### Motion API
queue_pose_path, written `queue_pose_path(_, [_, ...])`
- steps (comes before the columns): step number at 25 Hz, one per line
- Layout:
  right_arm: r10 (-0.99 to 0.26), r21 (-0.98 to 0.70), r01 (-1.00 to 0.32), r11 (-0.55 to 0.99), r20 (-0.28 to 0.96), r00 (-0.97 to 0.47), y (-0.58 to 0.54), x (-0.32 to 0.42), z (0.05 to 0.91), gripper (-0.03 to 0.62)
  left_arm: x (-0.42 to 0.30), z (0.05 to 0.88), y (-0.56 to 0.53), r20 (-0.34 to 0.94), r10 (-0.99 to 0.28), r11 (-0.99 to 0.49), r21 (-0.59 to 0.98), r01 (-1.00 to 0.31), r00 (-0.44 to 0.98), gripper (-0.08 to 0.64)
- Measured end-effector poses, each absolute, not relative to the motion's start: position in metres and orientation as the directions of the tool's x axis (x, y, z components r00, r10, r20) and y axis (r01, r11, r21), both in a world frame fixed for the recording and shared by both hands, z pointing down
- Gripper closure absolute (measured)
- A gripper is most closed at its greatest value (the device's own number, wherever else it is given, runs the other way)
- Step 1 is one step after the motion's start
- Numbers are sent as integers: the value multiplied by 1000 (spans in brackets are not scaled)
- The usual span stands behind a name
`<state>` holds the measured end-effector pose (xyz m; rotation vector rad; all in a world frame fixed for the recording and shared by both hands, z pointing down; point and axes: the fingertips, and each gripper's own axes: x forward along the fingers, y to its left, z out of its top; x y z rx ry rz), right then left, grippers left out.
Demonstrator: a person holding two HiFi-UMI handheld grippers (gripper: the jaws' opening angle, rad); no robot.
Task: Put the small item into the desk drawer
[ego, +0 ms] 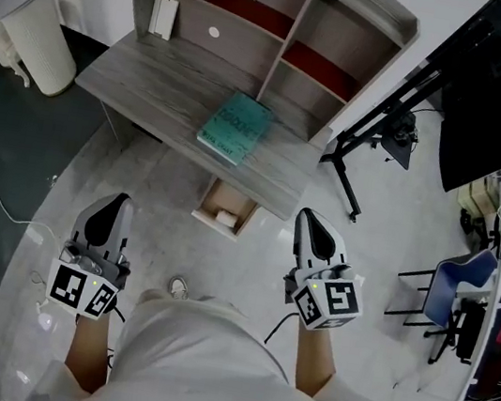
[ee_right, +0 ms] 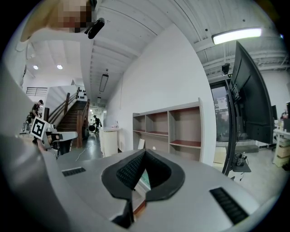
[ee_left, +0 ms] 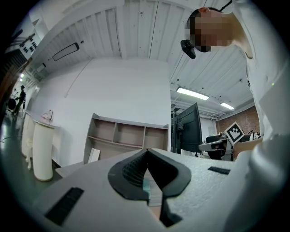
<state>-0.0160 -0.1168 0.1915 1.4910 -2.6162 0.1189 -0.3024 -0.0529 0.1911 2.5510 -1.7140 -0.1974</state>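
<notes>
The grey wooden desk (ego: pixel 170 86) with a hutch stands ahead of me, a teal book (ego: pixel 235 128) lying on its top. Under its front edge a small wooden drawer (ego: pixel 210 199) is pulled out, and a small white item (ego: pixel 227 218) lies inside it. My left gripper (ego: pixel 119 199) hangs low at the left, well short of the desk, its jaws together and empty (ee_left: pixel 146 152). My right gripper (ego: pixel 308 216) is just right of the drawer, also shut with nothing in it (ee_right: pixel 145 152). Both point level toward the desk.
A white bin (ego: pixel 35 21) stands left of the desk. A black stand (ego: pixel 378 121) and a large dark screen (ego: pixel 498 84) are at the right, with a blue chair (ego: pixel 461 278) and a cluttered bench beyond. White books (ego: pixel 163 16) lean in the hutch.
</notes>
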Motion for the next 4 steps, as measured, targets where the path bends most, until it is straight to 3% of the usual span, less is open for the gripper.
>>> queue_pose_path(4, [-848,-9,-859,513,155,-508,-118,-18,193,595,-305,193,-52,-65,-928,-373,127,-919,368,554])
